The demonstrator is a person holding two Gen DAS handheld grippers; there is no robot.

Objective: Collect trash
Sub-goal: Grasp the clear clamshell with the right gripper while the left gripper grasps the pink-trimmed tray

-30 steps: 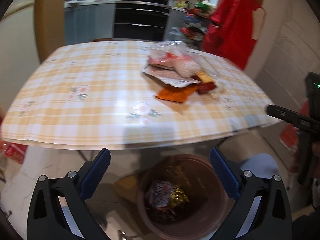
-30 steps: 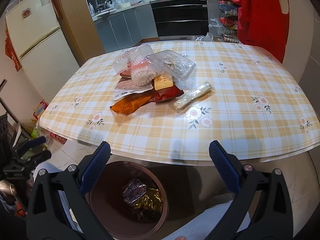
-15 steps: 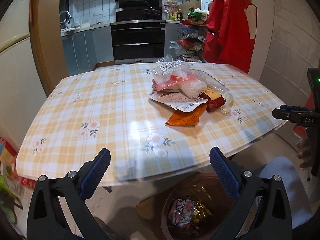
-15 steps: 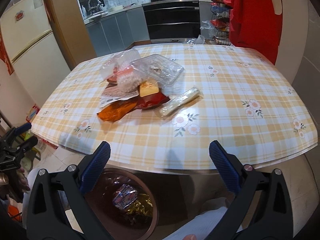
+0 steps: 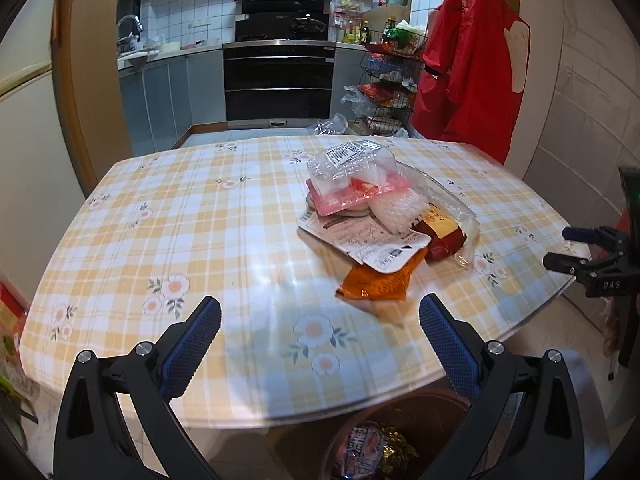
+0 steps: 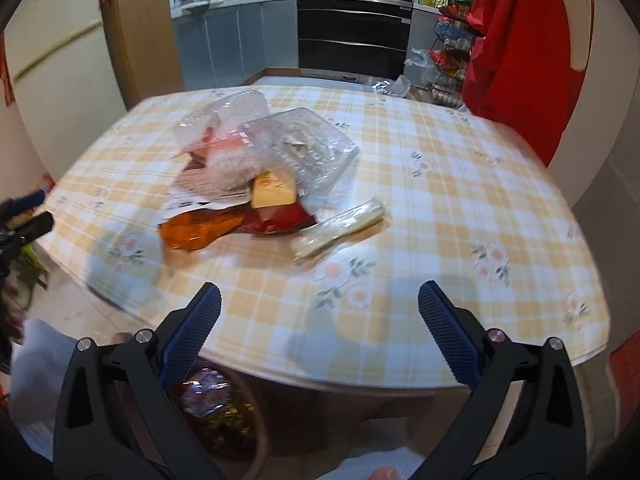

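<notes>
**Both grippers rise over the table edge**

Since a second ago both views have lifted from the bin toward the tabletop. The table [image 5: 192, 216], draped in glossy yellow-checked floral oilcloth, carries a heap of trash near its middle: a clear rigid clamshell [image 6: 304, 140], a pink foam tray [image 5: 352, 196], a printed white film lid [image 5: 372, 244], a crinkled orange wrapper [image 5: 380, 284] and a slim cellophane tube [image 6: 340, 228]. Below the edge, the round brown bin [image 6: 256, 420] holds foil wrappers. The left gripper [image 5: 320, 320] and right gripper [image 6: 320, 308] both gape wide and empty, their ribbed blue pads [image 5: 192, 344] short of the heap.
</notes>
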